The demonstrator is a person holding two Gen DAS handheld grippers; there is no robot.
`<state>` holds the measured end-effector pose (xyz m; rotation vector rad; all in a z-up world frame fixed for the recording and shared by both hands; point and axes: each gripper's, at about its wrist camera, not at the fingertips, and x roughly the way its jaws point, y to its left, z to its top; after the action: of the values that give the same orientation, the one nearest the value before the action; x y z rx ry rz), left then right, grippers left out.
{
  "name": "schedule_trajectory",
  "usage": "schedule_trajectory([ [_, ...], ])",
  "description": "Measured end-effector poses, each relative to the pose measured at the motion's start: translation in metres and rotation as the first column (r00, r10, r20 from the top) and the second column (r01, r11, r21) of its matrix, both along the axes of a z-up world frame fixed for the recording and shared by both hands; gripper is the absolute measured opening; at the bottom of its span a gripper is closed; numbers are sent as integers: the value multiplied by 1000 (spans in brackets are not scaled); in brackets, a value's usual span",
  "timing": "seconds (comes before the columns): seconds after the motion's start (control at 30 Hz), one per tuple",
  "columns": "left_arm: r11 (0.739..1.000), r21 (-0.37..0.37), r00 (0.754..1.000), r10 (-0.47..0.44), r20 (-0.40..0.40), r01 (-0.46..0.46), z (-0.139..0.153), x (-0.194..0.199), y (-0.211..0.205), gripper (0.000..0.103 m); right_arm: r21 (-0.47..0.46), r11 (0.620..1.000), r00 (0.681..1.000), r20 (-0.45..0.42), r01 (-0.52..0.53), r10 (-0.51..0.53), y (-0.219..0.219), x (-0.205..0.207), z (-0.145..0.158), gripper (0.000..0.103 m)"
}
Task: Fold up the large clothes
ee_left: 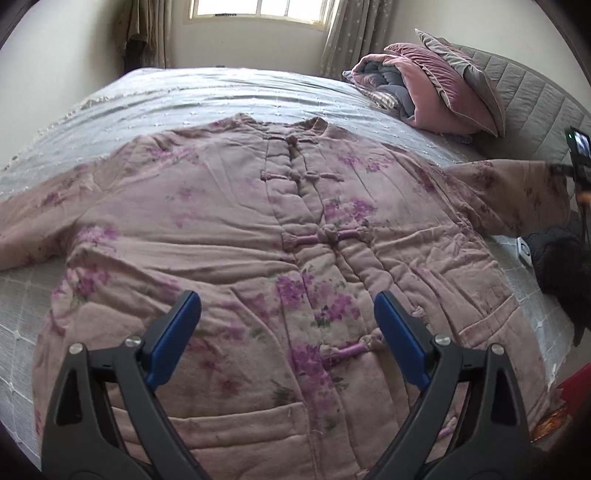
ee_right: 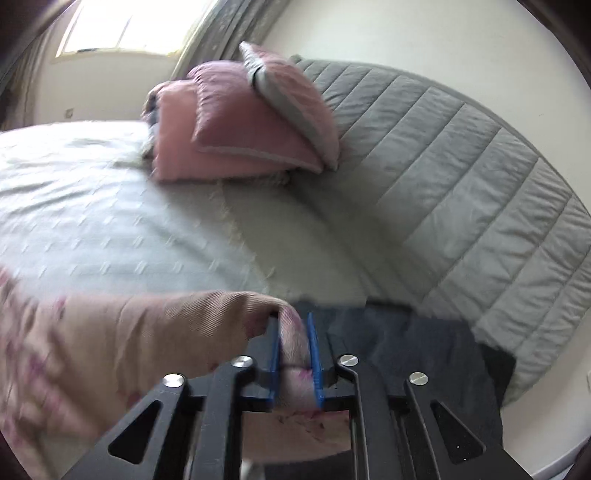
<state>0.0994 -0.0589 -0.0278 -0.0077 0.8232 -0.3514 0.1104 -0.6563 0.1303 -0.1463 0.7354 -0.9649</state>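
A pink quilted jacket (ee_left: pixel 229 229) with purple flowers and knot buttons lies face up, spread flat on the bed. My left gripper (ee_left: pixel 288 317) is open and empty, hovering over the jacket's lower front. My right gripper (ee_right: pixel 293 343) is shut on the cuff of the jacket's right sleeve (ee_right: pixel 147 339) and holds it lifted off the bed. That raised sleeve (ee_left: pixel 517 184) also shows at the right edge of the left wrist view, with the right gripper (ee_left: pixel 576 162) at its end.
The bed has a light blue-grey bedspread (ee_left: pixel 184 96). Pink and grey pillows and a folded quilt (ee_left: pixel 436 85) lean on the grey padded headboard (ee_right: pixel 461 177). A dark garment (ee_right: pixel 424 343) lies below the right gripper. A window (ee_left: pixel 255 11) and curtains are beyond.
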Motion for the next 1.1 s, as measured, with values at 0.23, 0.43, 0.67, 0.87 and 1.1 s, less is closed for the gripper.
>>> schedule_trajectory([
  [0.23, 1000, -15, 1000, 0, -5, -1, 0, 0, 1, 95, 216, 976, 979, 203, -27, -18, -45, -27, 10, 79],
  [0.43, 999, -28, 999, -43, -29, 42, -3, -3, -8, 95, 483, 875, 986, 159, -41, -42, -60, -55, -38, 79],
  [0.67, 999, -18, 998, -38, -46, 37, -8, -1, -12, 95, 488, 865, 985, 57, 115, -163, -78, -60, -82, 78],
  [0.87, 1000, -6, 997, -22, -68, 22, -17, 4, -12, 95, 410, 902, 989, 9, 133, -150, -79, -31, -112, 17],
  [1.1, 1000, 1, 996, -22, -82, 22, -24, 6, -12, 95, -98, 981, 983, -58, 168, -174, -61, -28, -78, 11],
])
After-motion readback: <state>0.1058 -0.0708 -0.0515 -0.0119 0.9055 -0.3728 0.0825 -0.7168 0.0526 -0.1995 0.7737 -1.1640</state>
